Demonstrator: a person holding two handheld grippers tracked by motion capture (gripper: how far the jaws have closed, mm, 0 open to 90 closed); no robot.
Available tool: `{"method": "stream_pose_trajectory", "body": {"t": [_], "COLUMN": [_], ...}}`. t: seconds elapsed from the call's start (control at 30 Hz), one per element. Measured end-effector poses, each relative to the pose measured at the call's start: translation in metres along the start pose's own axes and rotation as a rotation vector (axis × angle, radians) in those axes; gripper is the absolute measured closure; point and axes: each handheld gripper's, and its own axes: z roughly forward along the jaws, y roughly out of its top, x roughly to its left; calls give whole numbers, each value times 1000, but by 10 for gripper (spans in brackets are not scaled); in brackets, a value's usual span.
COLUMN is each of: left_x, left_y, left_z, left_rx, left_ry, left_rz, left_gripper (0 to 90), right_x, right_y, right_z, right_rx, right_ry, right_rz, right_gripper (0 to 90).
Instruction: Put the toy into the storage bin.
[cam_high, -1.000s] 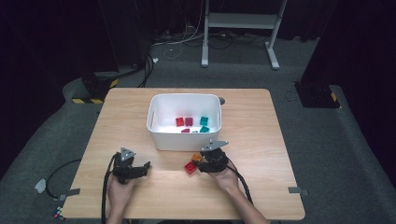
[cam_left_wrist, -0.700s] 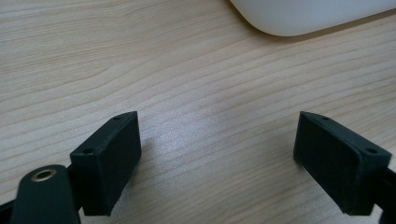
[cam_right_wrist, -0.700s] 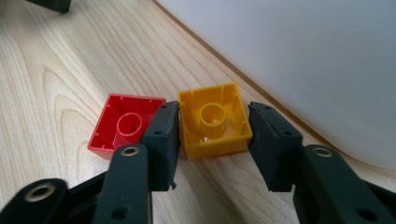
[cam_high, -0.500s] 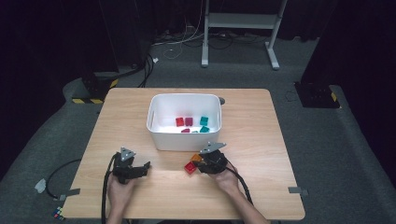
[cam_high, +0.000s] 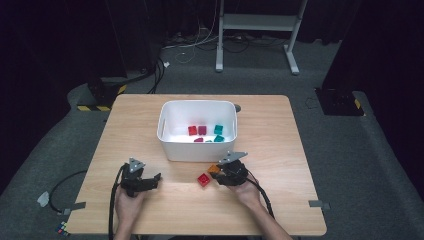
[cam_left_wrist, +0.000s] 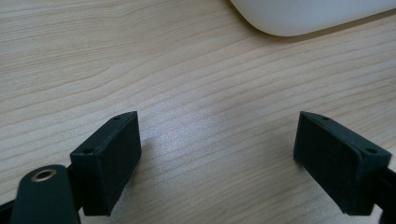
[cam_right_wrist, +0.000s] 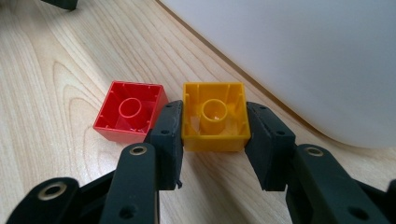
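Gripping a yellow block (cam_right_wrist: 214, 116) by two opposite sides, the right gripper (cam_right_wrist: 214, 133) holds it hollow side up, just beside the white bin (cam_right_wrist: 299, 56). A red block (cam_right_wrist: 130, 111) lies beside it. The left gripper (cam_left_wrist: 217, 158) rests wide open, holding nothing, on the table (cam_left_wrist: 187, 70).

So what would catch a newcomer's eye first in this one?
Probably the yellow block, lying hollow side up, clamped between the right gripper's jaws, with a red block just beside it on the wooden table. Behind them sits the white bin with red and teal blocks inside. The left gripper rests open over bare wood.
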Motion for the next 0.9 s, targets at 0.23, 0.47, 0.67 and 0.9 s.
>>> {"method": "stream_pose_trajectory", "body": {"t": [0.23, 0.47, 0.67, 0.9], "left_x": [0, 0, 0, 0], "left_y": [0, 0, 0, 0], "left_z": [0, 0, 0, 0], "left_rx": [0, 0, 0, 0], "left_ry": [0, 0, 1, 0], "left_rz": [0, 0, 2, 0], "left_gripper": [150, 150, 150, 150], "right_x": [-3, -5, -9, -12], "right_y": [-1, -2, -3, -3], "right_z": [-4, -9, -16, -24], "right_rx": [-8, -21, -28, -31], "right_ry": [6, 8, 8, 10], "right_rz": [11, 15, 44, 53], "right_gripper": [589, 589, 589, 589]}}
